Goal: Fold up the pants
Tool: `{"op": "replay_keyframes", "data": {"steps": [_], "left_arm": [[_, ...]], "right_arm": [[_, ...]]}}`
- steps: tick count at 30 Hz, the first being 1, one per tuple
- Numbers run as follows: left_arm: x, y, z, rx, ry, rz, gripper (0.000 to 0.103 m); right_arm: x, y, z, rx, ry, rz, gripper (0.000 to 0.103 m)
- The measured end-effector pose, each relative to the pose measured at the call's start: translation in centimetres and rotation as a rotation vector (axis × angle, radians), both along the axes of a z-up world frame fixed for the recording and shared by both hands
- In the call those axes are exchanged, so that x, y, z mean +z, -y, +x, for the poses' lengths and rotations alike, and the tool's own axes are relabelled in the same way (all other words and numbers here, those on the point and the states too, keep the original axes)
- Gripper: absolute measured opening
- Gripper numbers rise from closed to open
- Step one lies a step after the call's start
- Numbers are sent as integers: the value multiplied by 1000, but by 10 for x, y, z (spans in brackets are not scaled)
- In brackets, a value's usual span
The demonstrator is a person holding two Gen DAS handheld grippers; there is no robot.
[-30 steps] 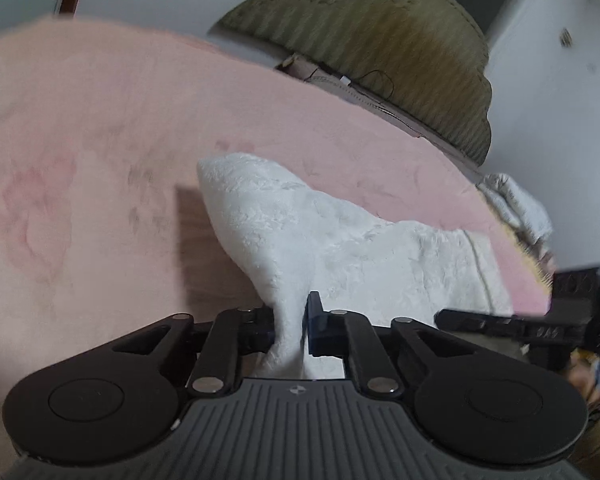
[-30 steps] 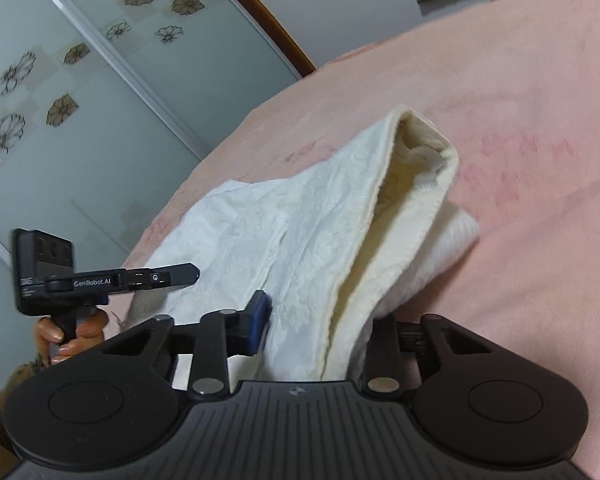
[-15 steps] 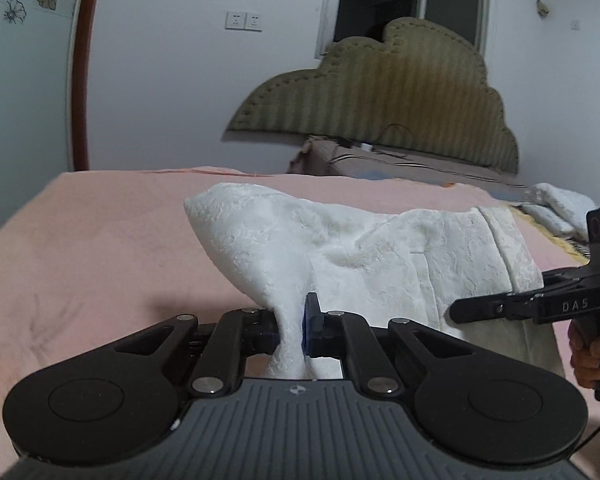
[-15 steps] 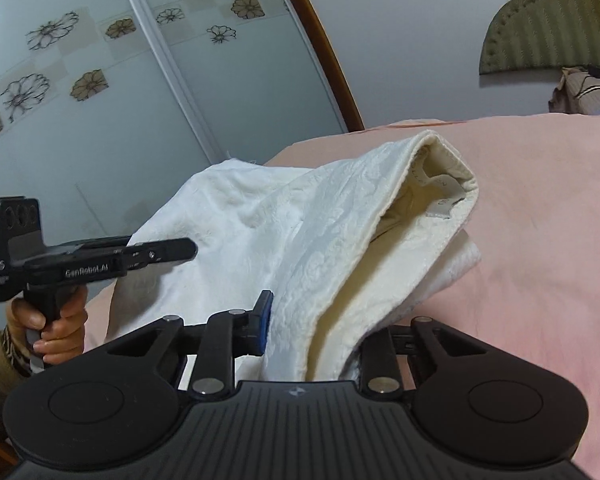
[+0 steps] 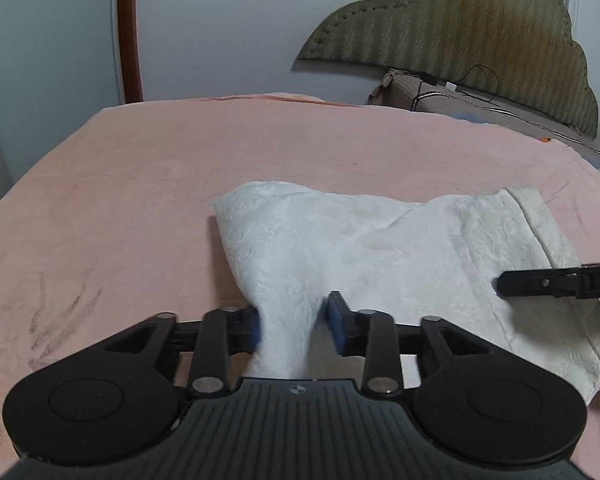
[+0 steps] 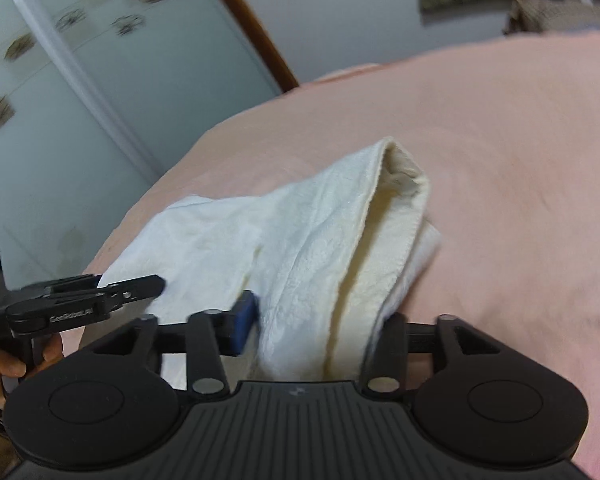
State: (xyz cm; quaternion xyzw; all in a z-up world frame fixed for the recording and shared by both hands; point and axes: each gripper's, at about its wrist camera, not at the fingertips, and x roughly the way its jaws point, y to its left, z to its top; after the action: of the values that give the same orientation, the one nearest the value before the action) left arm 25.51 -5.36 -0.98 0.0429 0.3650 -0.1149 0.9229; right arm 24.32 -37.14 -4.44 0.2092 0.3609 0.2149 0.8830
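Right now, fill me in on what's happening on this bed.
A person is folding white pants on a pink bedspread, with a hand-held gripper in each hand. The left hand-held gripper has its jaws apart around a bunched fold at one end. The right hand-held gripper straddles the thicker end, jaws wide apart. Neither looks clamped. The pants lie doubled over on the bedspread.

Left hand-held gripper (image 5: 296,322) jaws now parted; pants (image 5: 380,264) lowered onto bed (image 5: 140,184).
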Motion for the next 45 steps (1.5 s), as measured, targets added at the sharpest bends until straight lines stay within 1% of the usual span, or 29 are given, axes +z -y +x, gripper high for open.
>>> {"op": "replay_keyframes", "data": {"steps": [2,3,4,6,7,8,10,12,14,17,19,21,22,23,24,26,27,28,30,34,37,39,42,43,45], "left_arm": [[7,-6,-9,36,12,35,54],[10,-9,-16,49,23,53,56],[13,-14,-25,56,35,66,58],[18,-23,-38,81,45,85,67],[21,-28,-49,98,51,92,67],[23,-32,-56,104,55,96,67],[23,-41,-72,103,54,97,68],[20,-47,-83,90,41,104,70],[15,-49,-94,67,46,139,73],[9,-45,-107,51,95,242,73],[5,-40,-112,37,124,341,73],[0,-38,-114,50,142,429,73],[0,-39,-116,70,150,448,73],[3,-42,-117,88,159,443,73],[8,-46,-119,102,167,419,73],[19,-51,-124,118,180,347,73],[23,-51,-126,119,186,322,73],[26,-50,-128,117,195,313,73],[30,-40,-134,101,215,322,73],[32,-14,-147,23,236,325,74],[26,5,-150,-26,238,325,75],[21,18,-153,-53,238,328,75],[14,33,-155,-95,249,332,75],[13,38,-158,-110,255,337,75],[9,47,-161,-131,263,344,75]], "right_arm": [[3,5,-14,-18,16,-26,49],[7,7,-24,-45,31,-60,53],[12,8,-35,-75,57,-103,54],[25,8,-57,-125,121,-167,55],[31,9,-69,-145,152,-182,55],[37,10,-81,-153,179,-174,55],[45,15,-94,-140,199,-89,55],[43,19,-102,-99,170,21,55],[38,19,-105,-76,129,97,55],[26,20,-111,-78,95,171,55],[21,20,-118,-91,92,199,55],[19,24,-125,-102,96,208,55],[17,27,-129,-110,95,229,55],[15,29,-131,-116,92,263,55],[12,32,-132,-122,84,300,55],[5,38,-134,-139,61,357,55],[1,41,-133,-143,48,381,55],[-3,43,-133,-147,36,402,55],[-9,46,-132,-150,19,432,55],[-16,41,-131,-134,0,466,55],[-20,40,-126,-139,-11,465,55],[-25,41,-121,-164,-24,465,55],[-33,44,-113,-199,-39,532,55],[-35,43,-110,-207,-44,551,56],[-38,39,-103,-205,-53,563,57]]}}
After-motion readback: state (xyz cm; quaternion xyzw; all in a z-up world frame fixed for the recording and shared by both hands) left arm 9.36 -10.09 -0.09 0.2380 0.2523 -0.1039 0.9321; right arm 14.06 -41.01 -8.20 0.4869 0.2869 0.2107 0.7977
